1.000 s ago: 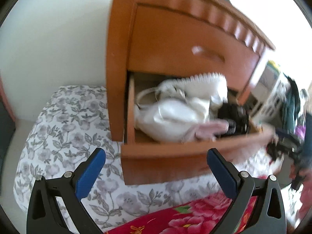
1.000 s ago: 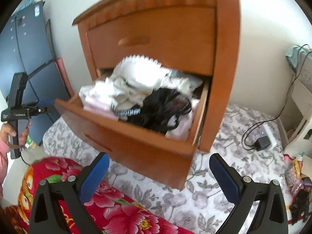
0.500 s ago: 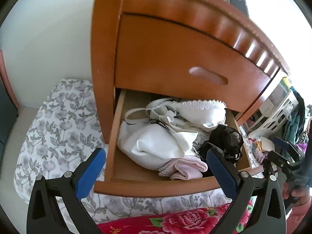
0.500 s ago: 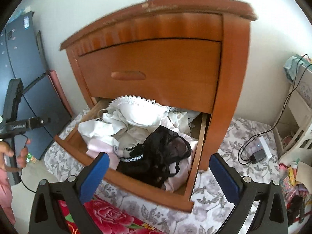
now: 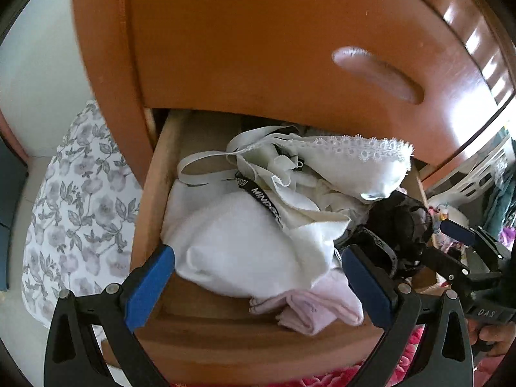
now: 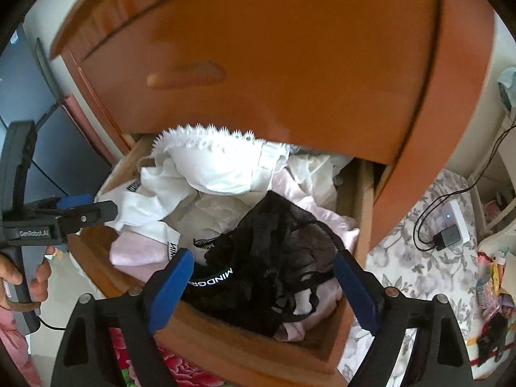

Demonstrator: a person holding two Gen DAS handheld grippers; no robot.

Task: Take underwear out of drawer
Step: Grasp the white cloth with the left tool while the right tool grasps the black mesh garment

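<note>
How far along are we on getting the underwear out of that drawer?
Done: the lower drawer is open, clothes exposed. In hand: nothing yet. The right gripper is open, its jaws just narrowing around the black lace underwear without pressing it; the left gripper is open over the white garment. Left: grip and lift out.

The left claw (image 5: pixel 258 282) points steeply downward with its blue-padded jaws spread wide and nothing pinched between them. The right claw (image 6: pixel 264 285) tilts down likewise; its jaws have just been closing a little yet stand well apart, gripping nothing. A hand (image 6: pixel 19 277) wraps the left claw's handle; fingers (image 5: pixel 490 338) hold the right one's.
</note>
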